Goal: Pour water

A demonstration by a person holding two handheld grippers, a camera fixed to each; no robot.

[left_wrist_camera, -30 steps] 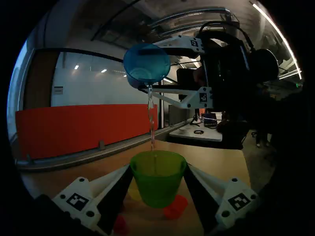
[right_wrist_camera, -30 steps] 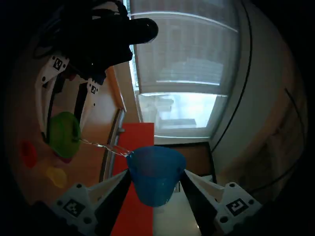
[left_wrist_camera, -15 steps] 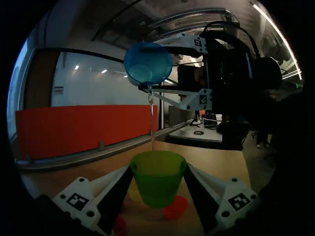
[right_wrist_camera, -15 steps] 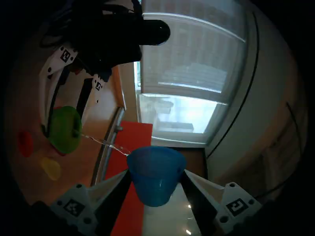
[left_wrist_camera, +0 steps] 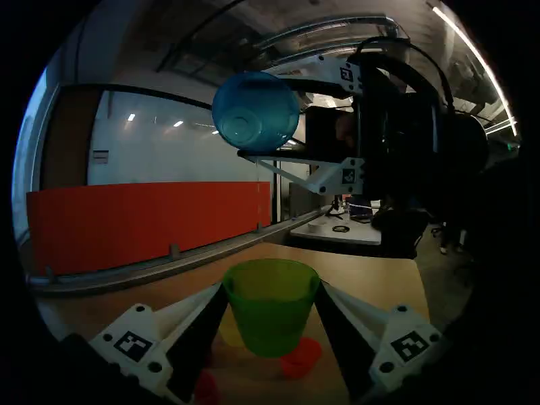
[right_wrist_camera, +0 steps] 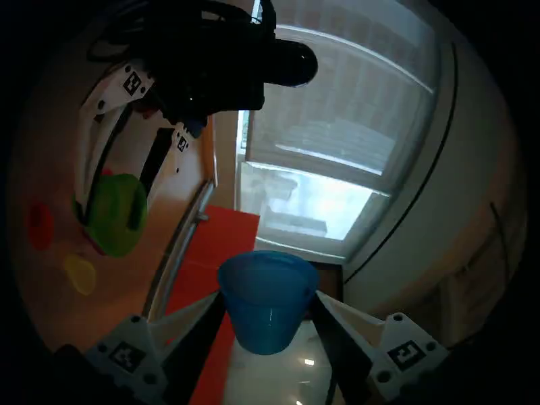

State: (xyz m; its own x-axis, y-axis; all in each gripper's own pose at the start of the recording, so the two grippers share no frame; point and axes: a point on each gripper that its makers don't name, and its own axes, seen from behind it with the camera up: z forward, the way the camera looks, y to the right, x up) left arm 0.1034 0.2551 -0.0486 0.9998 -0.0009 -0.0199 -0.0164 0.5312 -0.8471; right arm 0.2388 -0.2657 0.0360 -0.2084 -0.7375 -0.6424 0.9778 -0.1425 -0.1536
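Over the surface (left_wrist_camera: 368, 277) | green cup (left_wrist_camera: 271, 317) is held upright by the left hand-held gripper (left_wrist_camera: 270, 291) | blue cup (left_wrist_camera: 255, 111) is gripped by the right hand-held gripper (right_wrist_camera: 268, 297), tipped sideways above the green cup.

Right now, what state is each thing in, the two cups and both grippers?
green cup: upright, mouth open to the top.
blue cup: tipped on its side above the green cup, mouth toward it, no water running out.
left gripper: shut on the green cup, a finger on each side.
right gripper: shut on the blue cup, holding it up in the air.
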